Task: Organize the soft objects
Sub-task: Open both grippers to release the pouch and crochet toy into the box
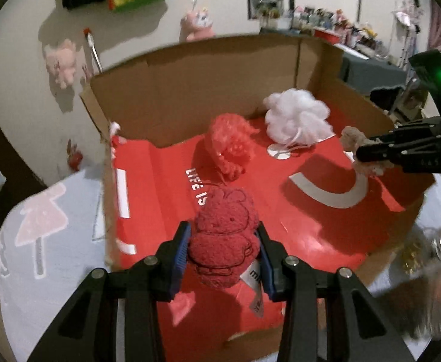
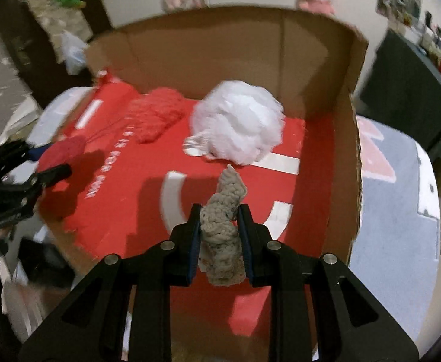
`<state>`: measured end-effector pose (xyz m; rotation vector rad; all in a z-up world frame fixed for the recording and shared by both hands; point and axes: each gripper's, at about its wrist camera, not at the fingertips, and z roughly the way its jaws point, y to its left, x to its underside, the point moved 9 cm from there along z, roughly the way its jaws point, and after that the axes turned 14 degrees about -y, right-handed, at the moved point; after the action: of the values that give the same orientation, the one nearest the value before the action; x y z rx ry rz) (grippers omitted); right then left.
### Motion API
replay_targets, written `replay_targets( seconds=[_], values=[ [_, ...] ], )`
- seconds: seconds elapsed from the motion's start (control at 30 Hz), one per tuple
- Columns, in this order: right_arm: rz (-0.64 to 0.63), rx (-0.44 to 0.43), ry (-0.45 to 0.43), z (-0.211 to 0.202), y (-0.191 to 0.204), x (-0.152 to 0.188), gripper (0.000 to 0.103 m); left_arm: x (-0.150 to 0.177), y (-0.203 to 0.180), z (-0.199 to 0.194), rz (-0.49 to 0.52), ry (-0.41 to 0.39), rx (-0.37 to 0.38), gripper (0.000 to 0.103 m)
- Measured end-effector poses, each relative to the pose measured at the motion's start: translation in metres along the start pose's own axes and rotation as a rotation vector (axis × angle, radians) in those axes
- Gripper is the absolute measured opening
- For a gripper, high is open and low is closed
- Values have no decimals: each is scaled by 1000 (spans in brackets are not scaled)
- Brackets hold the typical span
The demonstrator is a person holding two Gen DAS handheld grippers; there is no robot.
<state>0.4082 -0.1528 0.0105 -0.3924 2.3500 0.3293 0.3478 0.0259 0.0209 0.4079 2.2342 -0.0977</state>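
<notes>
My left gripper (image 1: 224, 242) is shut on a dark red sponge toy (image 1: 223, 241) shaped like a cartoon figure, held over the near left part of a cardboard box (image 1: 190, 69) with a red floor. My right gripper (image 2: 220, 232) is shut on a beige crocheted piece (image 2: 223, 229), held over the box's near right part. Inside, toward the back wall, lie a red fluffy scrubber (image 1: 229, 144) and a white mesh bath puff (image 1: 295, 117). In the left wrist view the right gripper (image 1: 362, 152) shows at the right edge with the beige piece. In the right wrist view the left gripper (image 2: 51, 163) shows at the left edge with the red toy.
The box stands on a pale blue and pink patterned mat (image 1: 39, 226). Pink plush toys (image 1: 63, 60) hang on the wall behind. A plastic bag (image 2: 74, 49) lies at the back left, and a cluttered dark table (image 2: 407, 90) stands to the right.
</notes>
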Motion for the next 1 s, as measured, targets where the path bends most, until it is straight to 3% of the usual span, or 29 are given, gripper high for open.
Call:
replay_targets(
  seconds=[0.37, 0.87, 1.0],
  values=[
    [15, 80, 71, 34, -18, -1, 23, 14, 10, 46, 2, 131, -89, 44],
    [-16, 92, 68, 38, -2, 3, 26, 18, 11, 51, -1, 147, -102, 45],
    [-22, 91, 65, 37, -1, 4, 27, 17, 10, 48, -12, 133, -96, 53]
  ],
)
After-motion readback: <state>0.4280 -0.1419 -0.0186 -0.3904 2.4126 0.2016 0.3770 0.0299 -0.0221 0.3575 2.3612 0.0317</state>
